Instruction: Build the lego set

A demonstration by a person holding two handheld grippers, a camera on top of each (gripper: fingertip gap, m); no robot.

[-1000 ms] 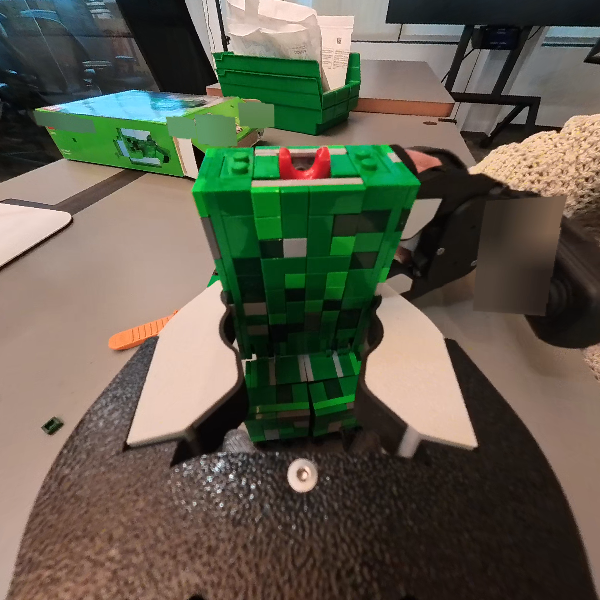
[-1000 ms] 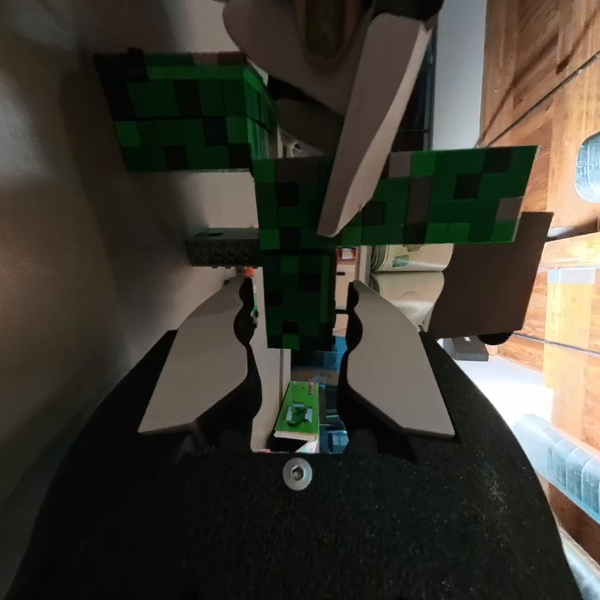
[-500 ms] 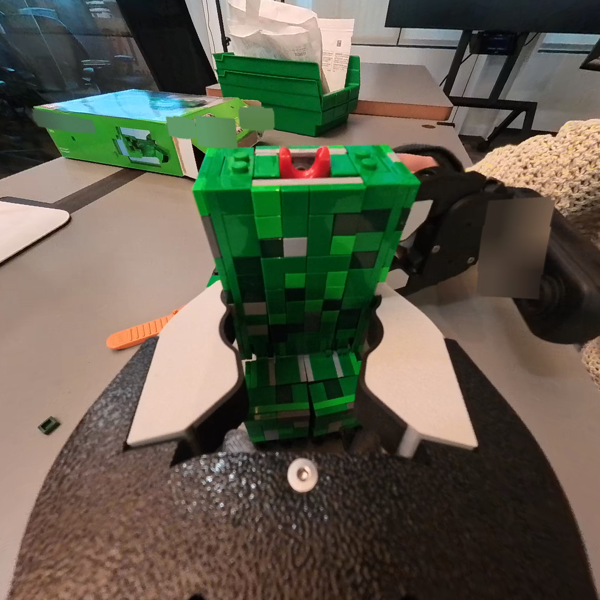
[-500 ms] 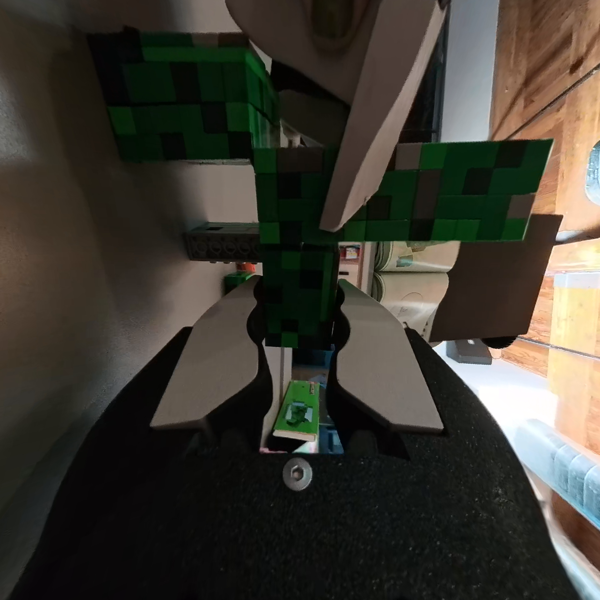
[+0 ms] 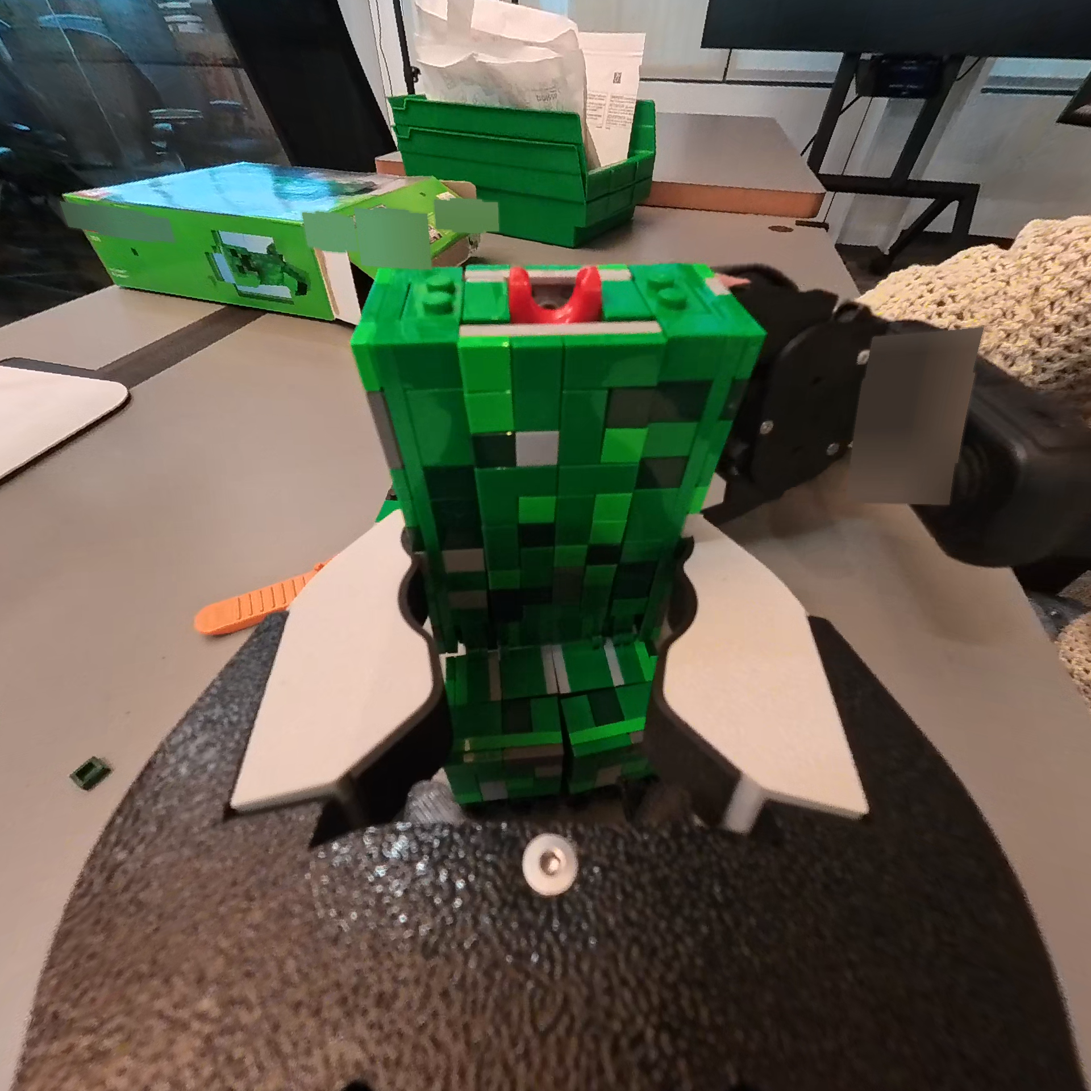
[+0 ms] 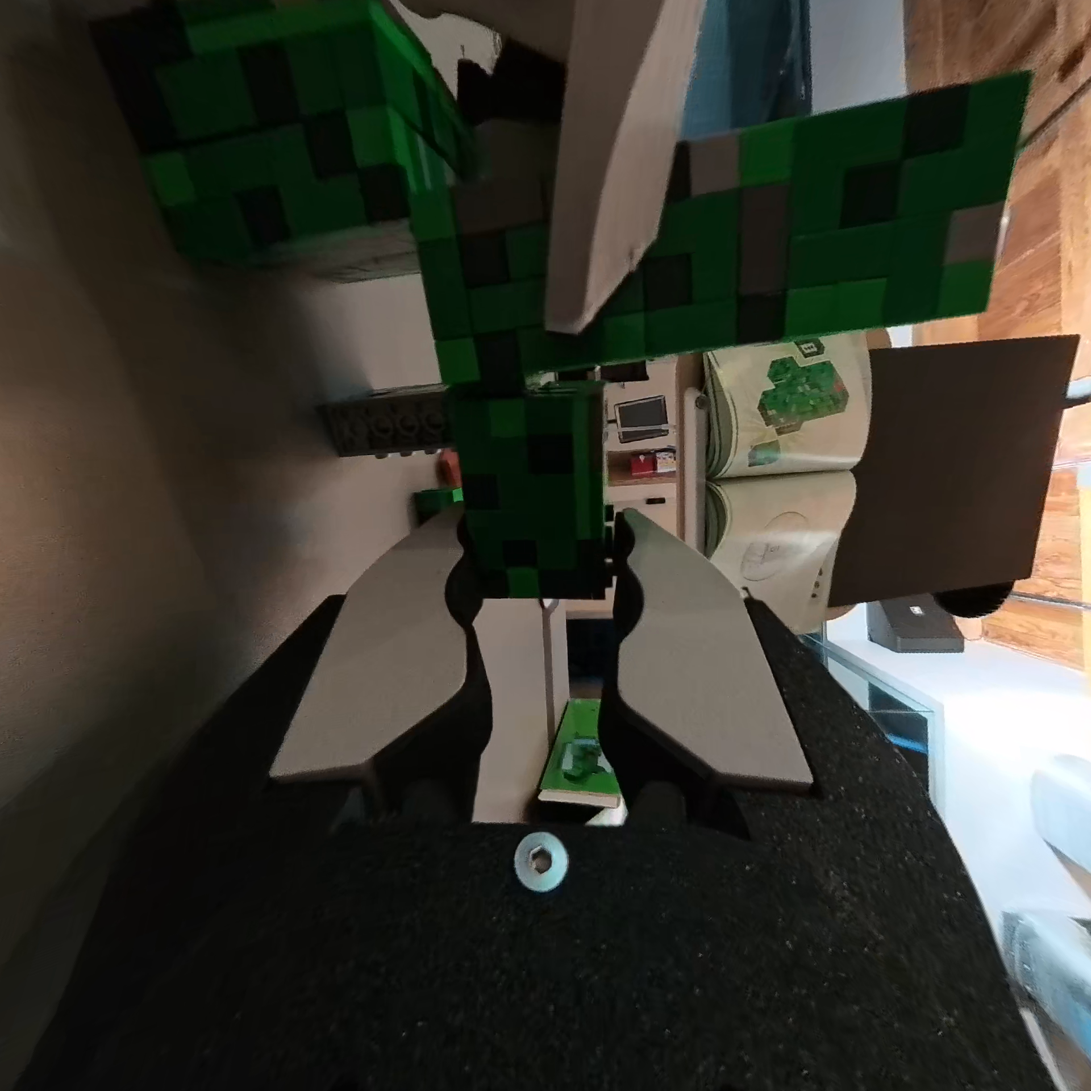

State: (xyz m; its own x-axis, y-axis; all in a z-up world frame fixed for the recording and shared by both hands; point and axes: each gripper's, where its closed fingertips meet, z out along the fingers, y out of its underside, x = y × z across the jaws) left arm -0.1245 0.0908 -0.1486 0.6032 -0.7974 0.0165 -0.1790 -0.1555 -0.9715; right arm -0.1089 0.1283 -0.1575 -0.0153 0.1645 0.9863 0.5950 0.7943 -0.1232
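The green pixel-pattern lego figure body (image 5: 555, 472) stands upright between my left gripper's (image 5: 549, 549) fingers, which are shut on its lower part. A red curved piece (image 5: 554, 298) sits in its top. In the right wrist view the body (image 6: 826, 236) runs across the top, with a left finger (image 6: 608, 177) over it. My right gripper (image 6: 537, 531) is shut on a green leg block (image 6: 531, 490) that sticks out from the body. It shows in the left wrist view (image 5: 797, 413) behind the body's right side. A separate green block (image 6: 283, 130) is at upper left.
A green set box (image 5: 236, 236) and stacked green bins (image 5: 519, 159) holding paper bags are at the back. An orange brick separator (image 5: 254, 608) and a small dark green piece (image 5: 90, 772) lie on the grey table (image 5: 206, 472). A dark grey brick (image 6: 384, 425) and an open instruction booklet (image 6: 785, 413) lie beyond. About 5 centimetres separates my left fingertips from my right. The dark grey brick (image 6: 384, 425) is about 4 centimetres from my right fingertips.
My right gripper has closed from open onto the green leg block and drawn closer to the figure. The left gripper keeps its hold on the body, hardly moved.
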